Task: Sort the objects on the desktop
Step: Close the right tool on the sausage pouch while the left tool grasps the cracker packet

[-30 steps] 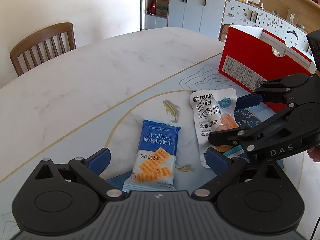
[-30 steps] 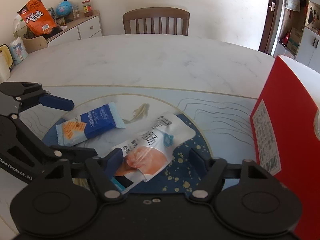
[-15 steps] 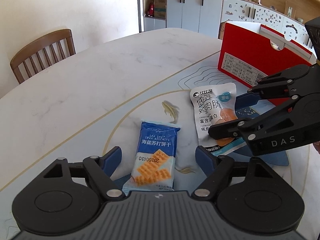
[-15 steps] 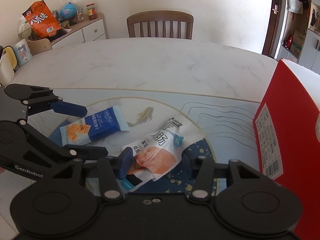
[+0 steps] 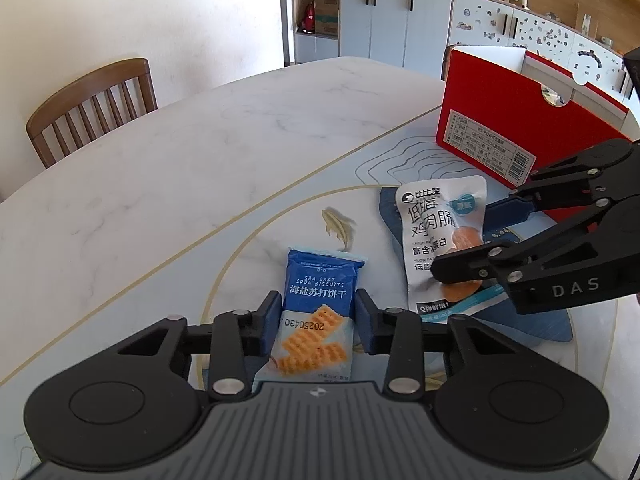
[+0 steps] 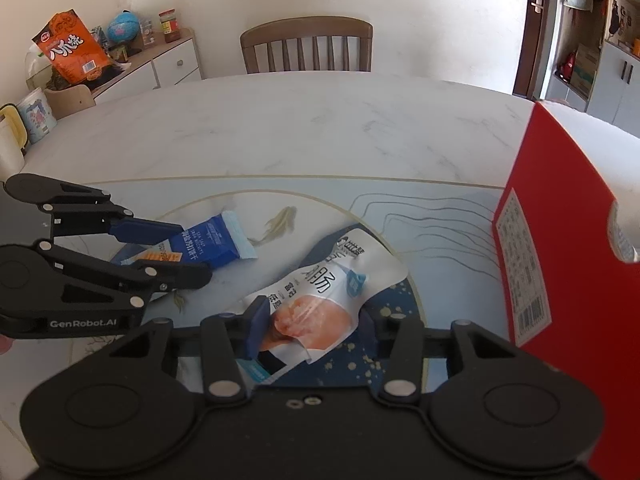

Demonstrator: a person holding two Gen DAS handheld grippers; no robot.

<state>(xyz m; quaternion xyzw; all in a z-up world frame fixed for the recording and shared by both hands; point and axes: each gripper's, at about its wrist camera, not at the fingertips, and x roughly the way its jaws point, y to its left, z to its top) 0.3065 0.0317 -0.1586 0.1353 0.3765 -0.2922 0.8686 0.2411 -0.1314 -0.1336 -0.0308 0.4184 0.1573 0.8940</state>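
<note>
A blue soda-biscuit packet [image 5: 320, 288] lies on the patterned mat near me. My left gripper [image 5: 318, 300] is shut on it, a blue pad against each long side. The right wrist view shows that packet [image 6: 212, 242] in the left gripper [image 6: 194, 252]. To its right lies a white chicken-sausage pouch [image 5: 436, 216]. My right gripper [image 6: 314, 314] straddles the pouch [image 6: 340, 276]; its jaws are closing, and both pads touch the pouch's edges. A red box [image 5: 500, 120] with a white inside stands open-topped behind the pouch.
The marble table [image 5: 200, 140] stretches bare to the left and back. One wooden chair [image 5: 92, 104] stands at its far left edge, another chair [image 6: 306, 46] at the far side. The red box [image 6: 568, 280] rises close on my right. A sideboard [image 6: 160, 68] holds clutter.
Both pairs of jaws have come together: the left from wide apart onto the blue packet, the right narrowing onto the white pouch. Neither hand has shifted.
</note>
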